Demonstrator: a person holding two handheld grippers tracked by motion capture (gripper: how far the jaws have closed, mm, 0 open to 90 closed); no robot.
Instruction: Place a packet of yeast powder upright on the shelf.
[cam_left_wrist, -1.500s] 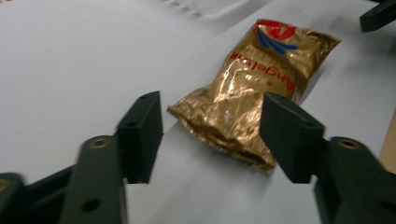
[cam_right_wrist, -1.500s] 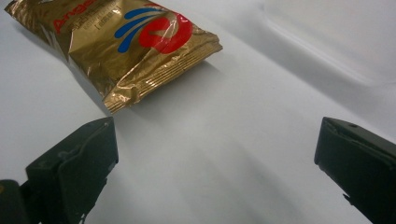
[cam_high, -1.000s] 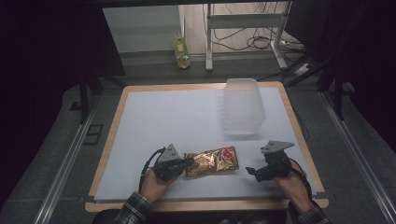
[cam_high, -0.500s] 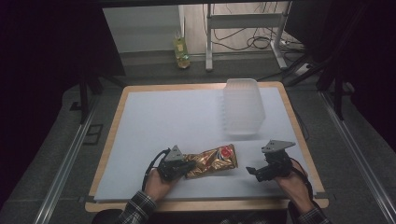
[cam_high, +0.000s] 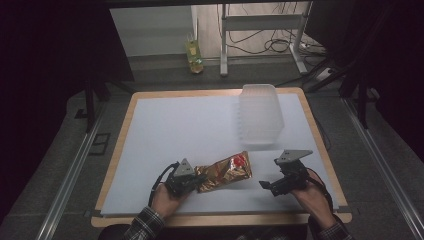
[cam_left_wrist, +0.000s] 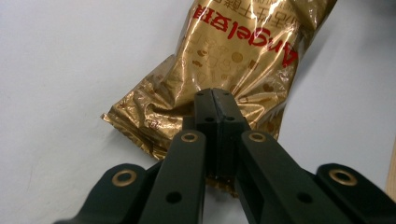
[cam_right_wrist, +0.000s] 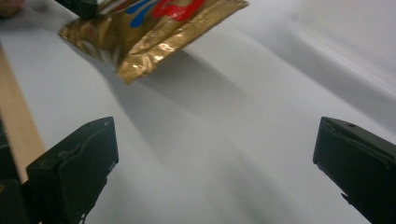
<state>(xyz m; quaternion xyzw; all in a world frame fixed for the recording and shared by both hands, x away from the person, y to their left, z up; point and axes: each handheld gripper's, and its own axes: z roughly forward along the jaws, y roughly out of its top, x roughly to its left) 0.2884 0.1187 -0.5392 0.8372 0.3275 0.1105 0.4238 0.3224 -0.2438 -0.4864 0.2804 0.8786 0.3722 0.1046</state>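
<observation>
On the white table mat, the left gripper has its jaws clamped on the near end of a crinkled gold foil snack bag, which stretches rightward toward the right gripper, whose jaws stand wide apart, holding nothing, near the bag's far end.

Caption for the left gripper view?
Left gripper shut on the crimped end of a gold snack bag over the white table.
</observation>
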